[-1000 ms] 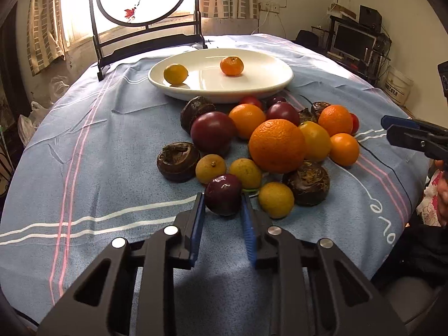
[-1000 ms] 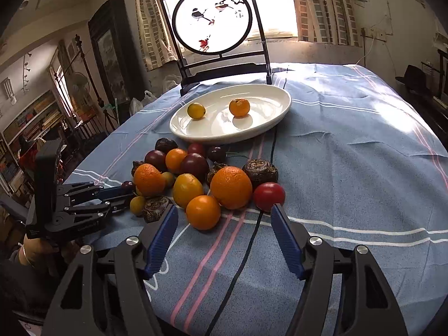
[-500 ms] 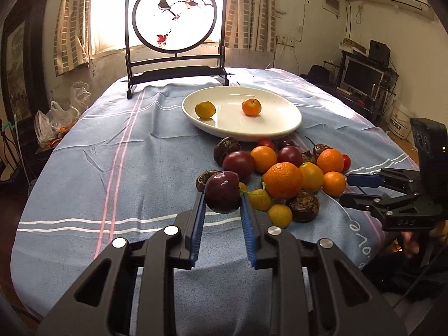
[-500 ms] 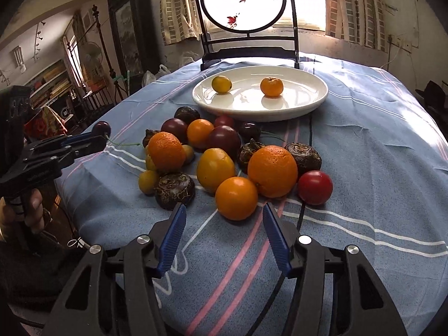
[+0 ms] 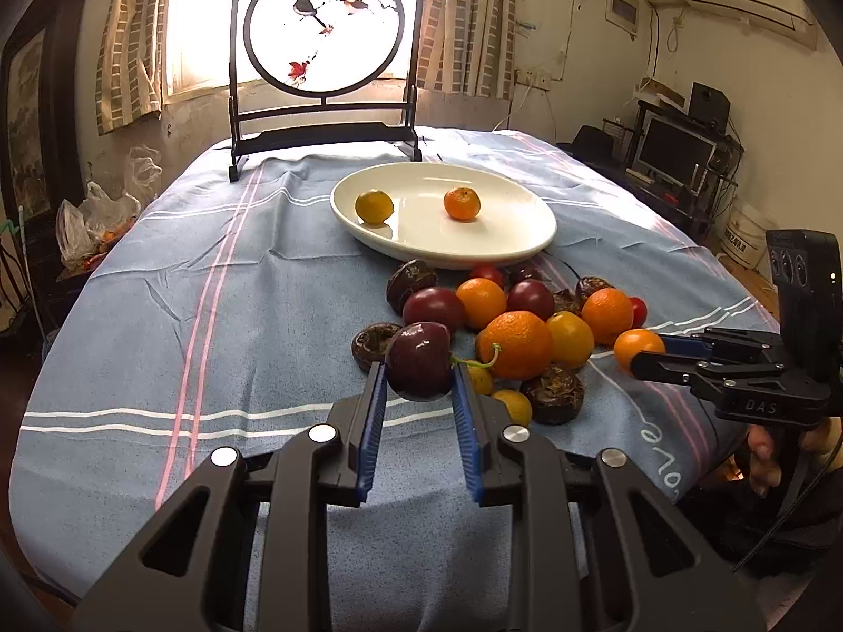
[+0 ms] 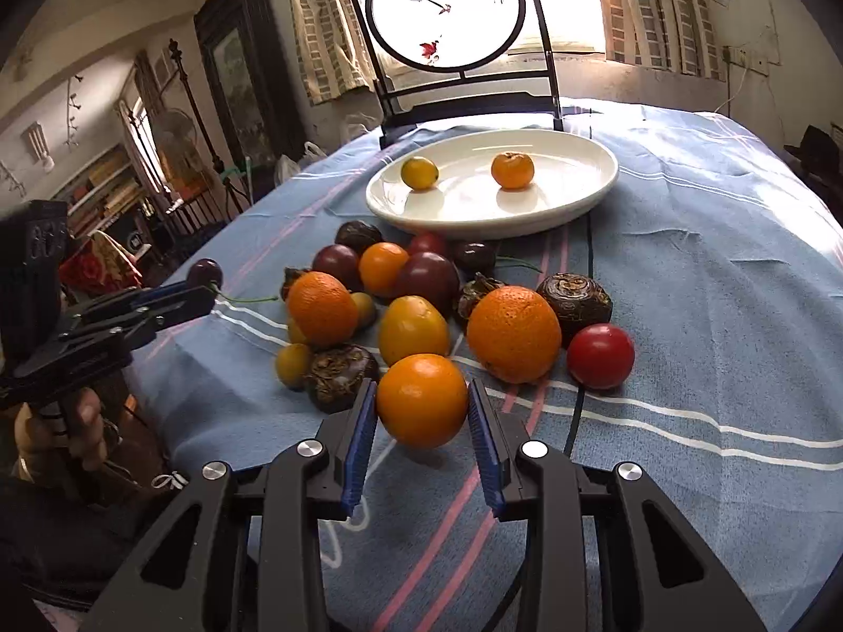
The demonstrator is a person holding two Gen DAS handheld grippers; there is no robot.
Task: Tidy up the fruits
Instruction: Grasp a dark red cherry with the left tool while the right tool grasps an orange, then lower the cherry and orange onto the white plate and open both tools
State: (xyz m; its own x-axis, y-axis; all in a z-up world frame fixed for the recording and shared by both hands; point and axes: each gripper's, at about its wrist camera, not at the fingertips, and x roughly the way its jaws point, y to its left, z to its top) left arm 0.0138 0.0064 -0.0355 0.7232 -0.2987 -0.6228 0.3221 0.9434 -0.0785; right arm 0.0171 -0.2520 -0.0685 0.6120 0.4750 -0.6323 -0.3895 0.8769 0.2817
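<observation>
Now left fingers point(image 5: 377, 395) clamp a dark cherry point(image 5: 420, 361); right fingers point(image 6: 366, 411) clamp a small orange point(image 6: 421, 400).

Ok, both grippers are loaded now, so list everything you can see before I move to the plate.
plate: one, white, far side of the pile
small fruits on plate: two, yellow and orange, apart
fruit pile: mixed orange, yellow, dark red and brown, on the cloth before the plate
red tomato: one, right edge of pile
tablecloth: one, blue, striped
round screen: one, dark frame, behind plate
cherry: one, dark red, in left gripper
orange fruit: one, in right gripper
</observation>
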